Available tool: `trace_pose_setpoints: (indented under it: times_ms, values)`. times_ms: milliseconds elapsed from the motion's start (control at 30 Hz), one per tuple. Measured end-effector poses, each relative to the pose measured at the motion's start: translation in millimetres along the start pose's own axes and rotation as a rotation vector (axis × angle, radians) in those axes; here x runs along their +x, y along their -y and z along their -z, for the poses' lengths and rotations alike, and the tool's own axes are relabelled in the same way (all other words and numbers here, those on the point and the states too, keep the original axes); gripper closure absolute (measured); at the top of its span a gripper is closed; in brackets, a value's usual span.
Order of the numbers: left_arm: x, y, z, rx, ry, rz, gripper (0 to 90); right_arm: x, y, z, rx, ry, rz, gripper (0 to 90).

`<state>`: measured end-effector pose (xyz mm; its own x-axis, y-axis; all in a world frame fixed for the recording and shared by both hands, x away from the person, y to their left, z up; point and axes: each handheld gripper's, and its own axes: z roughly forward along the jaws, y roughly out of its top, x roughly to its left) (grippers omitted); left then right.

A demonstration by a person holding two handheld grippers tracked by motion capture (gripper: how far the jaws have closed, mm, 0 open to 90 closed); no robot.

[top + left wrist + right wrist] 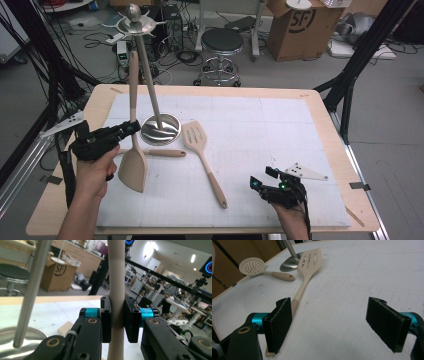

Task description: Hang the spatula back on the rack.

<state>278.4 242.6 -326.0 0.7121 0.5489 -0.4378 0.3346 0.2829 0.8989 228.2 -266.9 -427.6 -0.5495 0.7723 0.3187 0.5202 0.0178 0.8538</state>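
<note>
High view – solid turner [134, 167] held upright in the left gripper [131, 128], just beside the steel rack [160, 129].
Pinched partway up its pale handle, blade down and near the white mat [260, 135]; slotted turner [197, 140] lying flat near the rack's base, right gripper [257, 184] low near the mat's front edge, well apart from it. Left gripper view – pads [106, 318] pressed on both sides of the round handle, rack's pole [31, 290] close at the left; likely light and stiff, smooth enough to slip or swing, so best taken higher, nearer the handle's end. Right gripper view – jaws spread wide, nothing between them, slotted turner's handle just beside one pad, skimmer [253, 267] farther off.
</note>
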Motion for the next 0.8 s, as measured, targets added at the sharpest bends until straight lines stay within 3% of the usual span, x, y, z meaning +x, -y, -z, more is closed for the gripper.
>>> trace_pose_setpoints:
  times_ms: [433, 800]
  values:
    - [-5.0, -15.4, 10.9, -0.06, -0.007, -0.023, 78.6, -0.2, -0.2, 1.1, -0.005, 0.0, 0.002, 21.0]
    - [-5.6, -30.0, 5.3, -0.032, -0.055, -0.032, 78.5, -0.9, -0.8, 3.2, -0.016, 0.002, -0.002, 20.9]
